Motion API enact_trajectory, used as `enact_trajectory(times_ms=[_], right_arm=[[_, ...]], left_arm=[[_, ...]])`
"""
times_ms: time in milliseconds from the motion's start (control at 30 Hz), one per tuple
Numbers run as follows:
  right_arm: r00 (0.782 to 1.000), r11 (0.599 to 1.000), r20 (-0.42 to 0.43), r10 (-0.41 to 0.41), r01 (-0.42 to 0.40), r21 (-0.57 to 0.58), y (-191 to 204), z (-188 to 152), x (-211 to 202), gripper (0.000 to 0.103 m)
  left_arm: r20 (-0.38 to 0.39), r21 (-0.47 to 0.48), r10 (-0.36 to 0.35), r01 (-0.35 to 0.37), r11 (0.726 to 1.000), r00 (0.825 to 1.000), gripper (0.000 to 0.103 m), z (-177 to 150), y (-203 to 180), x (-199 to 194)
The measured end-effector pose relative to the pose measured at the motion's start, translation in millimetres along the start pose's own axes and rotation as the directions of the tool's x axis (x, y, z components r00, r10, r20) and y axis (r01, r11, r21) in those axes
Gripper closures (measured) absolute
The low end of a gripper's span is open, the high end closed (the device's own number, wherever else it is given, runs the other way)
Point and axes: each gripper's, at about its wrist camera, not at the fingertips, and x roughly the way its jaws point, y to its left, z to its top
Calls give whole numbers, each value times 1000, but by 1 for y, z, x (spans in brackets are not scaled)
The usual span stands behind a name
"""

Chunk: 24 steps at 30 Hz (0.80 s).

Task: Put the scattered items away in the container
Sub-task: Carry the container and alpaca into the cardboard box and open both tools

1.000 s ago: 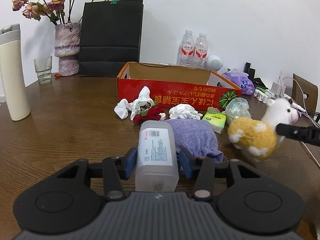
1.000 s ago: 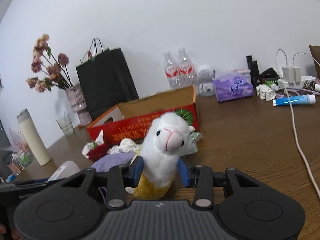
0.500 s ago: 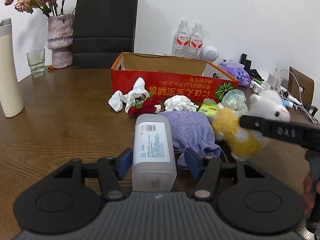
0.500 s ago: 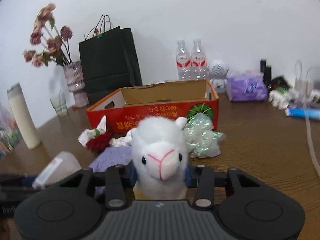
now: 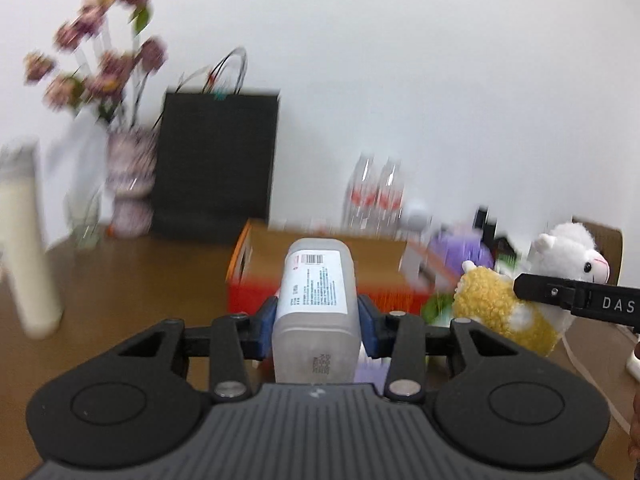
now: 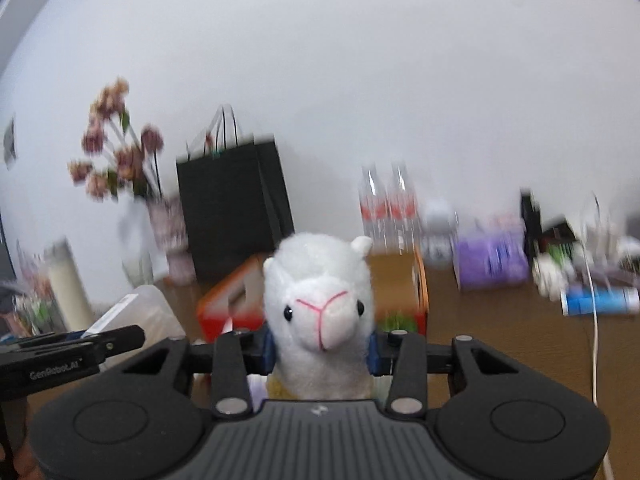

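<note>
The left gripper point(image 5: 316, 330) has its blue pads pressed against the flanks of a frosted, translucent plastic bottle with a white printed label and barcode point(image 5: 318, 304), lifted clear of the brown wooden table point(image 5: 132, 276). The bottle's long axis runs straight ahead along the fingers toward twelve o'clock, its rounded far end aimed at the red-and-orange cardboard box with a plain brown inside point(image 5: 256, 276), its flat near end toward the camera.

The right gripper point(image 6: 320, 350) pinches a fluffy alpaca toy with a white head and mustard-yellow body point(image 6: 320, 304) at the neck. Its face, with black bead eyes and pink stitched nose, looks back down the fingers toward six o'clock, head upright with the ears at twelve. From the left wrist view the toy point(image 5: 516, 300) hangs in the air at about three o'clock of the bottle, body trailing left and low.

The box sits beyond both held things, blurred; a black paper bag point(image 5: 218, 160) stands behind it at eleven o'clock.
</note>
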Motion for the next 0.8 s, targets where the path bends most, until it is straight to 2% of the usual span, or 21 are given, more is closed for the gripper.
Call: enact_trajectory(times_ms=[67,133,167,233,367,433,500,600,700,800], right_arm=[[1000,1000,9,-18,18,-11,-8,32,32,64],[999,1000,-34,-25,25,3,-18,59,74,63],[998,999,-53,-29,30,13,-24,69,95,63],[991,997,-113,-73,75,14,-32,84,145,63],[959,988,-249,-137,150,35,-48,89,242,63],[941,984,-295,-164,179,24,-51,84,282,64],[922,975,-323,-214,221,-13,-51,76,310,63],[893,961,-359,-272,269,-59,-52,62,340,63],[878,954,-375,-297,288,-80,-55,51,353,63],[873,949,-371,-315,300,-98,-58,42,356,62]], left_arm=[[12,36,12,-13,999,1000,62,33,1,36],[-7,67,22,-22,997,1000,62,55,3,79],[-30,63,33,-31,998,999,62,63,6,101],[-124,29,35,-31,999,992,62,78,14,160],[-298,8,77,-78,997,951,62,85,28,260],[-349,18,109,-110,994,931,62,83,32,294],[-376,59,156,-144,988,913,62,79,33,321],[-408,116,205,-173,978,890,62,71,31,343],[-455,117,215,-181,976,864,62,58,35,355],[-490,106,217,-190,976,844,61,48,40,360]])
